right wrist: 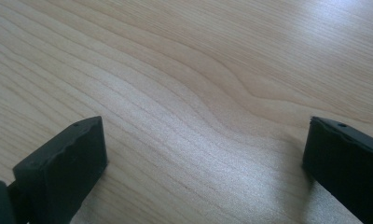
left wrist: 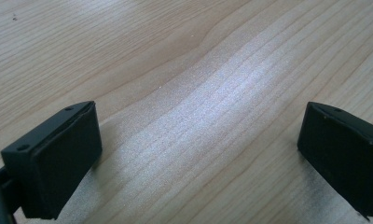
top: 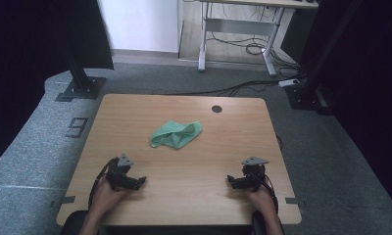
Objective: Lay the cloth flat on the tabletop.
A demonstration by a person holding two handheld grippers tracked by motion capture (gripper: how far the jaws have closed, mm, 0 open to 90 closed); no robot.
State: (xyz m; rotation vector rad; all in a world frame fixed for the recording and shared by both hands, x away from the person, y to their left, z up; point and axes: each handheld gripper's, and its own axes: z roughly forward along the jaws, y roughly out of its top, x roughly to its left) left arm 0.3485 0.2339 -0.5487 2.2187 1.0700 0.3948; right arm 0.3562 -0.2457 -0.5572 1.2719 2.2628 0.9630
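A crumpled green cloth [top: 176, 134] lies on the wooden worktop [top: 184, 196], slightly past its middle and toward the far edge, near a small dark round hole [top: 217, 108] in the top. Nothing touches the cloth. Well apart from it, at the near edge, the person's 2 hands rest on the wood, each holding a gripper. The left gripper [left wrist: 198, 158] sits at the near left with its fingers [left wrist: 58, 163] spread wide over bare wood, gripping nothing. The right gripper [right wrist: 205, 168] sits at the near right, its fingers [right wrist: 63, 172] likewise wide apart and empty.
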